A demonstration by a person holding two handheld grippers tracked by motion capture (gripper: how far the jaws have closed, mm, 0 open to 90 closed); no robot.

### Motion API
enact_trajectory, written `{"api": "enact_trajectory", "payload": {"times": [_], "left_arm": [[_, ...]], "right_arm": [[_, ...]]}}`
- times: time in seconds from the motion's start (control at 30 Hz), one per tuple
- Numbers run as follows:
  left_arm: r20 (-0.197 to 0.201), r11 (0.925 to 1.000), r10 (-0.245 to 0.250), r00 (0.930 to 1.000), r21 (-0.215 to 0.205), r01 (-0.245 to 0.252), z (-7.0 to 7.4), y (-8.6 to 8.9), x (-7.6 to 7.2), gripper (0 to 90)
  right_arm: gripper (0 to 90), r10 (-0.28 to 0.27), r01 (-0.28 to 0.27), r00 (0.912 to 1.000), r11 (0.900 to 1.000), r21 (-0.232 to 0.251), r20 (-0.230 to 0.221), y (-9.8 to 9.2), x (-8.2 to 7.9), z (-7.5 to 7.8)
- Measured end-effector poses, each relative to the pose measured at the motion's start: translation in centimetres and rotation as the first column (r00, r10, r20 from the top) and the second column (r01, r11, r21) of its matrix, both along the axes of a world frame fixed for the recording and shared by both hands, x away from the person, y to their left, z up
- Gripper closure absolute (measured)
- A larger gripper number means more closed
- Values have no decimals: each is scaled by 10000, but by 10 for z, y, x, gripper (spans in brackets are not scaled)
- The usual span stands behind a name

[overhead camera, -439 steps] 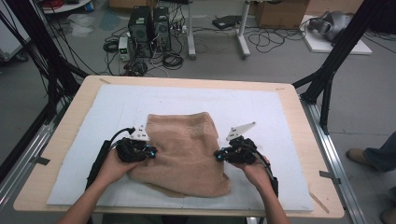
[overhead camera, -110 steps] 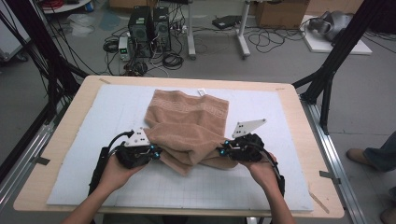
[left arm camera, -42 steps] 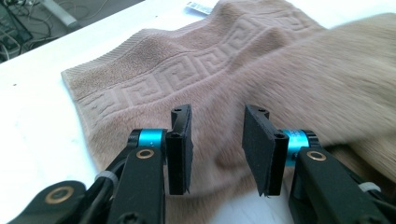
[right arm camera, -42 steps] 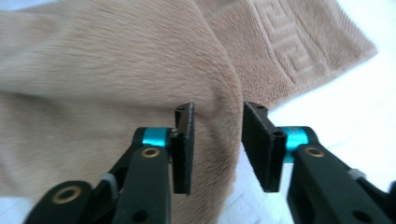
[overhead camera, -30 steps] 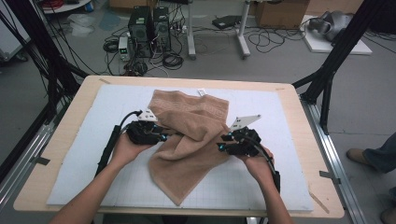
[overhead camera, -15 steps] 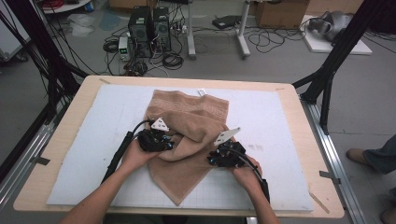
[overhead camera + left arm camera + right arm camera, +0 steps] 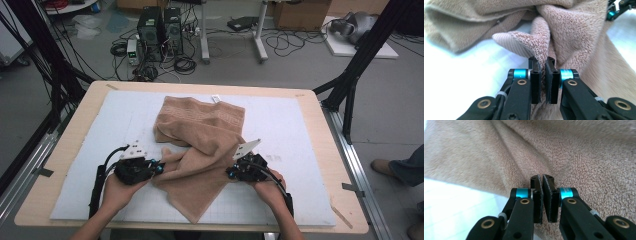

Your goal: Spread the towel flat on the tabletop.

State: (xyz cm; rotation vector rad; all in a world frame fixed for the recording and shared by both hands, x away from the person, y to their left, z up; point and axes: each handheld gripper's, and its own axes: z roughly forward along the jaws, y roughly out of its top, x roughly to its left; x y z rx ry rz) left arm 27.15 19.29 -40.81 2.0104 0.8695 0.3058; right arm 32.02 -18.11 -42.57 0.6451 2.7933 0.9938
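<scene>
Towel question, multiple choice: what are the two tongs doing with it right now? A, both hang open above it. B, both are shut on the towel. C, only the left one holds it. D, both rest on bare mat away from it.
B: in each gripper view the jaws pinch the towel, left tongs and right tongs alike.

A brown towel (image 7: pixel 200 145) lies bunched up on the worktop (image 7: pixel 70 125). The left hand-held gripper (image 7: pixel 159 168) pinches its left side. The right hand-held gripper (image 7: pixel 231 173) pinches its right side.
</scene>
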Motion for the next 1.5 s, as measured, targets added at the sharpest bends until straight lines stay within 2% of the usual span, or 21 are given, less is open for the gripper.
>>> {"api": "enact_trajectory", "payload": {"times": [0.07,0.13,0.27,0.3,0.4,0.47,0.57,0.67,0.77,0.93,1.07,1.1,1.13,1.17,1.2,1.27,1.3,1.33,1.37,1.4,1.5], "left_arm": [[-22,9996,58,10000,-284,-58,0,7,-14,846],[-82,9997,33,10000,-226,-35,0,12,-26,846],[-536,9989,-373,9979,-291,357,-3,17,-43,835],[-575,9980,-544,9969,-351,524,-3,15,-46,816],[-517,9959,-887,9947,-247,875,2,10,-48,674],[-442,9936,-1093,9930,-335,1079,7,7,-46,638],[-313,9925,-1147,9929,-449,1133,15,5,-41,598],[-175,9919,-1189,9928,-463,1179,22,5,-38,566],[86,9926,-1107,9938,-503,1109,29,8,-35,559],[408,9955,-811,9959,-465,830,30,10,-16,565],[553,9961,-785,9954,-370,806,24,-1,7,581],[660,9965,-822,9944,-101,830,22,-6,13,587],[563,9961,-879,9945,138,873,18,-10,19,592],[274,9948,-991,9947,250,985,14,-15,26,588],[89,9922,-1106,9938,585,1099,8,-20,31,576],[-357,9802,-1321,9906,1441,1360,-5,-31,40,564],[-477,9733,-1408,9889,1764,1471,-11,-35,42,580],[-529,9704,-1480,9876,1850,1553,-14,-36,44,668],[-469,9716,-1466,9881,1810,1527,-15,-37,45,765],[-405,9745,-1406,9892,1706,1455,-14,-37,46,814],[-46,9878,-1007,9949,1193,1005,-3,-30,48,840]], "right_arm": [[869,34,-34,10000,10000,-30,29,-3,-5,3],[870,73,-73,9999,9999,-70,86,-7,-10,7],[871,101,-98,9998,9998,-180,175,-19,-18,14],[872,122,-120,9997,9998,-133,198,-22,-20,16],[874,316,-312,9993,9993,-216,180,-28,-26,22],[873,665,-666,9978,9977,-160,-45,-34,-29,26],[861,858,-859,9961,9963,-26,-219,-44,-33,32],[790,638,-631,9979,9954,723,-67,-51,-33,40],[726,510,-510,9987,9942,951,30,-48,-29,42],[645,500,-504,9987,9969,598,75,-26,-19,24],[631,340,-331,9993,9981,518,-164,-14,-10,5],[627,341,-327,9991,9980,546,-251,-12,-8,1],[620,289,-273,9991,9982,527,-304,-10,-7,-2],[617,229,-212,9990,9988,438,-373,-8,-6,-4],[617,230,-217,9991,9990,390,-351,-6,-6,-7],[628,156,-140,9994,9987,497,-317,-6,-6,-8],[647,154,-144,9997,9988,465,-211,-7,-6,-9],[684,144,-140,9998,9989,439,-101,-6,-7,-9],[727,232,-228,9997,9989,417,-84,-6,-8,-9],[788,343,-339,9994,9984,443,-82,-6,-9,-9],[836,577,-577,9983,9979,299,14,-7,-10,-6]]}}
